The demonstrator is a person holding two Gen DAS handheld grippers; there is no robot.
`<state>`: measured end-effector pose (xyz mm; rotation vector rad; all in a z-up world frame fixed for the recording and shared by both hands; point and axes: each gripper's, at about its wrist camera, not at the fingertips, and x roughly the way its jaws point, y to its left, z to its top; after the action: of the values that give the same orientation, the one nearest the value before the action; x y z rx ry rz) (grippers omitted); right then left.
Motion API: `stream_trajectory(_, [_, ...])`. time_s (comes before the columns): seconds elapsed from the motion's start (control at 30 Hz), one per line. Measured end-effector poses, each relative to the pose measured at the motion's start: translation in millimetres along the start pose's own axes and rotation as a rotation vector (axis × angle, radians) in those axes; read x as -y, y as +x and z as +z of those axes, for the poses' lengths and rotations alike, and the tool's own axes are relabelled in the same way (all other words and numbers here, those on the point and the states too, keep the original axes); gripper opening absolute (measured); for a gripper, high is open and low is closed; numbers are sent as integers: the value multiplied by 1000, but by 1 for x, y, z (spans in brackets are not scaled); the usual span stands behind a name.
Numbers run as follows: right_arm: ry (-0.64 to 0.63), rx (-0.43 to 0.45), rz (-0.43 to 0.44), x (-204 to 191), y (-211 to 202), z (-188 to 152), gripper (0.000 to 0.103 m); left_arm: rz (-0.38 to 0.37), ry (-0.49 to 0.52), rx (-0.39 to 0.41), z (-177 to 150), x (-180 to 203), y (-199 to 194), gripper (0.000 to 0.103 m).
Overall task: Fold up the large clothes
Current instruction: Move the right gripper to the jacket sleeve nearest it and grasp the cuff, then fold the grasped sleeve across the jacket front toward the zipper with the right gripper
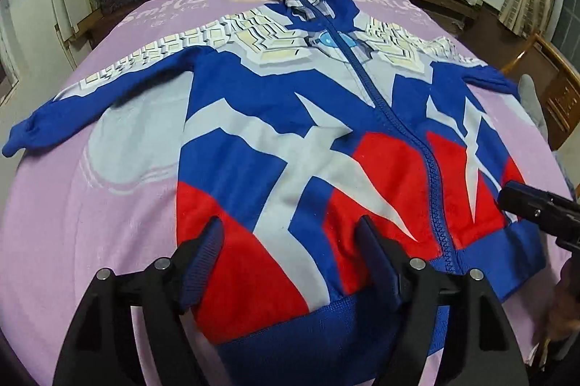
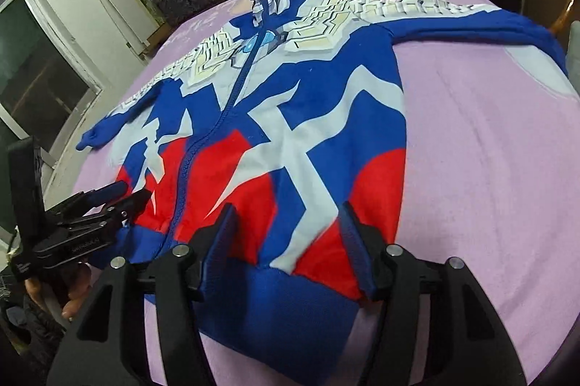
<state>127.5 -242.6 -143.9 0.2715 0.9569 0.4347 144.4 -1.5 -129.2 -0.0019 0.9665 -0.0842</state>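
Both tongs (image 1: pixel 290 237) (image 2: pixel 288 223) open — over jacket (image 1: pixel 275 139) hem

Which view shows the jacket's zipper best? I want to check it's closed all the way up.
The left wrist view: the zipper runs unobstructed from hem to hood on the jacket, and looks closed. The right wrist view also shows the zipper, but more slanted, its lower end close to the left gripper.

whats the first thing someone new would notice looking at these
The bright blue, red and grey zip-up jacket spread flat, front up, sleeves out, over a lilac cloth on the table. Next, the left gripper and right gripper, open above its near hem.
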Motion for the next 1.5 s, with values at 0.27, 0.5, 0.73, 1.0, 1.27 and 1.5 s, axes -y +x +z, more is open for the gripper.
stream_trajectory(0.27, [177,167,-42,59,-32,85,58,71,-32,120,56,-18,-30,78])
stream_trajectory(0.5, [496,196,-53,159,-9,136,59,115,-142,138,114,-39,-6,80])
stream_trajectory(0.73, [702,222,-67,213,10,131,60,110,-206,37,126,-53,61,80])
stream_trajectory(1.0, [798,331,-86,248,17,147,58,150,-161,11,116,-48,85,99])
stream_trajectory(1.27, [840,480,-109,269,4,149,50,153,-159,11,115,-49,86,100])
stream_trajectory(1.5, [928,530,-130,307,-9,143,49,153,-159,10,115,-49,86,100])
